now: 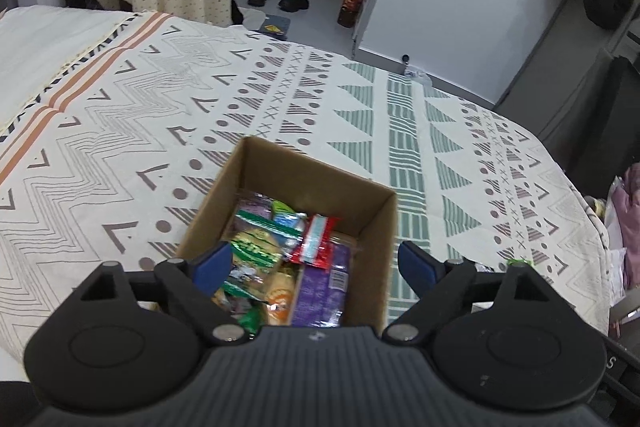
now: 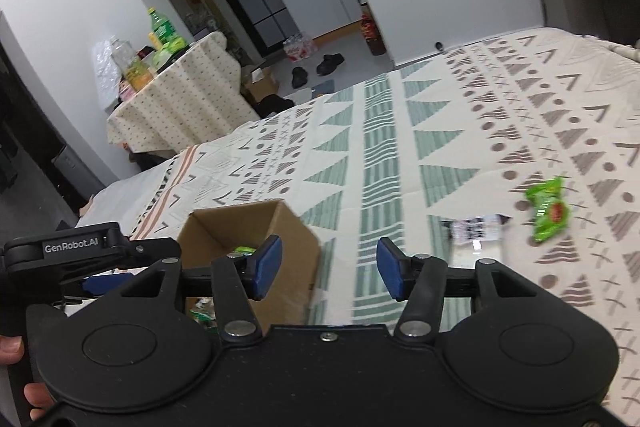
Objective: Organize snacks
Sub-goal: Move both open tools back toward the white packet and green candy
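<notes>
Left wrist view: the left gripper [image 1: 314,269] hangs over the cardboard box [image 1: 372,223] on the patterned bedspread [image 1: 120,131], jaws spread wide and holding nothing; snack packets [image 1: 280,259] fill the box.

Right wrist view: the right gripper [image 2: 329,269] is likewise agape and empty beside the box [image 2: 288,227]. A green snack packet [image 2: 548,209] and a white packet [image 2: 478,229] lie on the bedspread [image 2: 460,115], apart from the box.

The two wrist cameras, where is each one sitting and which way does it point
Left wrist: on the left hand-held gripper, looking down into the cardboard box of snacks; open blue fingers show.
Right wrist: on the right hand-held gripper, facing across the patterned bedspread toward a green snack packet; open fingers, the left gripper and fingertips of a hand show.
Shared: box, bedspread, draped table, shoes.
</notes>
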Action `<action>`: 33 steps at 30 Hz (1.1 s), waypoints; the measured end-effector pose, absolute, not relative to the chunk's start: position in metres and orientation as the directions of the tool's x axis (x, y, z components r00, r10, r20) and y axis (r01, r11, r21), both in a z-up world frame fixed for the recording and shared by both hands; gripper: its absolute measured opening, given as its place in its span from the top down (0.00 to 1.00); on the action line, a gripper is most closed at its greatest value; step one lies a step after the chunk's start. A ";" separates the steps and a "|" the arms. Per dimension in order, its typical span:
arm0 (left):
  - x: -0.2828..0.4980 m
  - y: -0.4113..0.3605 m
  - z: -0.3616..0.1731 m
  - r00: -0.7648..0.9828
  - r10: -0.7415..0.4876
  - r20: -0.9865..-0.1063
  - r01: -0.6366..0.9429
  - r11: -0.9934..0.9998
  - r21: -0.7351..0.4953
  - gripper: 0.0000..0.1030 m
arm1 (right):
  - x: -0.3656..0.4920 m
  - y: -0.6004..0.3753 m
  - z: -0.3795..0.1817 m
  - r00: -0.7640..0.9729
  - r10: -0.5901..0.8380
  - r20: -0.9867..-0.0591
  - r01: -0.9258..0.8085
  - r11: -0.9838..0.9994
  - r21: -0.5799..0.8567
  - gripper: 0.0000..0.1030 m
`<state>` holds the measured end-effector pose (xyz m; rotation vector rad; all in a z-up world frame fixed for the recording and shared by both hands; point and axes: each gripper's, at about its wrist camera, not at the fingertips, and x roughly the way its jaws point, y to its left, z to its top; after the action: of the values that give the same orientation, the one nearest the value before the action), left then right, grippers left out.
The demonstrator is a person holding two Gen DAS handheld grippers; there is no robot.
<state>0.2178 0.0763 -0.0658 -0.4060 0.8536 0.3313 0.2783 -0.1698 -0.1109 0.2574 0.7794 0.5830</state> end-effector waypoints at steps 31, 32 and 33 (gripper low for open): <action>0.262 -0.040 -0.085 0.602 0.062 -0.796 -0.315 0.935 -0.165 0.13 | 0.304 -0.305 -0.134 0.638 0.538 -0.550 -0.274 0.827 0.492 0.25; 0.263 -0.042 -0.087 0.600 0.060 -0.797 -0.313 0.935 -0.165 0.13 | 0.305 -0.305 -0.136 0.634 0.541 -0.552 -0.273 0.825 0.495 0.25; 0.266 -0.045 -0.090 0.597 0.057 -0.800 -0.311 0.936 -0.165 0.13 | 0.306 -0.305 -0.138 0.631 0.547 -0.551 -0.275 0.821 0.500 0.22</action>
<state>0.2661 -0.0446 -0.0900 -0.3027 0.9091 0.2172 0.3063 -0.3047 -0.1378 0.3913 0.7521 0.4842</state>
